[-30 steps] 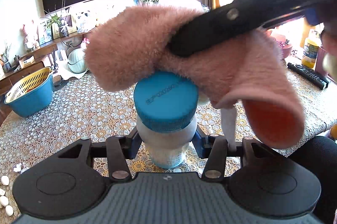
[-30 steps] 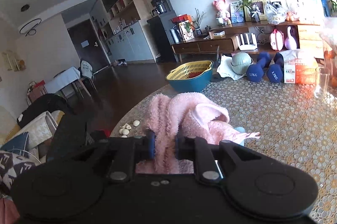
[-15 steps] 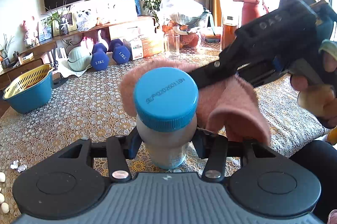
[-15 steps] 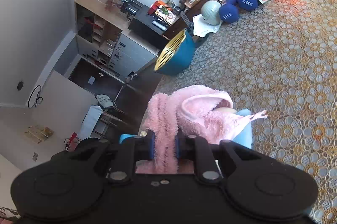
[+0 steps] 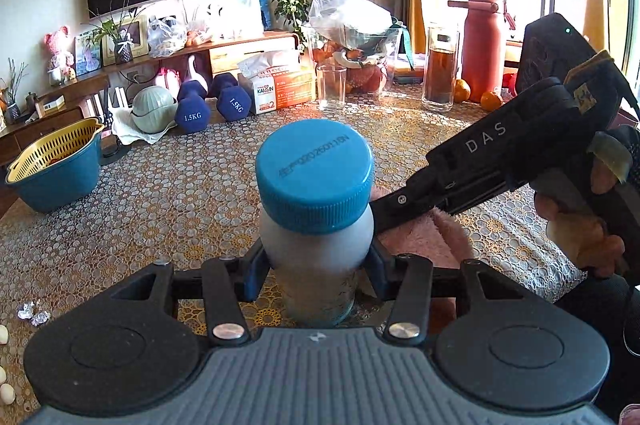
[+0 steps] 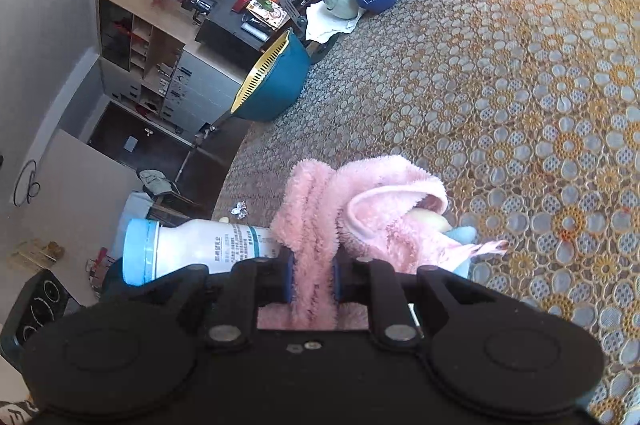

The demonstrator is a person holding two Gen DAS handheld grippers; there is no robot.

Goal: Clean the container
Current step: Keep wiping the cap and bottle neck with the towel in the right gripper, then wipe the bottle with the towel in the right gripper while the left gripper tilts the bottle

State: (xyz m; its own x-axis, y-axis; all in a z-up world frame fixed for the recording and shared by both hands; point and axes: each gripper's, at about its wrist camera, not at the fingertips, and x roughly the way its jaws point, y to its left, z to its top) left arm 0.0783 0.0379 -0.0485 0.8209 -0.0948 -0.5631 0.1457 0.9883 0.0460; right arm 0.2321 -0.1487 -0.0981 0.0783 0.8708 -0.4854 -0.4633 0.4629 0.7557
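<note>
A white bottle [image 5: 318, 245] with a blue screw cap [image 5: 315, 177] stands between my left gripper's [image 5: 316, 273] blue pads, which are shut on its body. My right gripper [image 6: 312, 275] is shut on a fluffy pink cloth [image 6: 360, 209], and the bottle [image 6: 200, 249] lies just left of its fingers in that view. In the left wrist view the right gripper comes in from the right, held by a hand [image 5: 580, 233], and presses the pink cloth [image 5: 416, 241] against the bottle's right side below the cap.
The lace-patterned table [image 5: 168, 201] carries a blue bowl with a yellow strainer [image 5: 56, 165], two blue dumbbells [image 5: 210, 105], a tissue box [image 5: 276, 85], a glass [image 5: 331, 87], a tall jar [image 5: 440, 69] and a red flask [image 5: 482, 53]. Foil scraps [image 5: 34, 313] lie front left.
The right gripper has carried the pink cloth from above the cap down to the bottle's right side. The left gripper has kept the bottle held in place.
</note>
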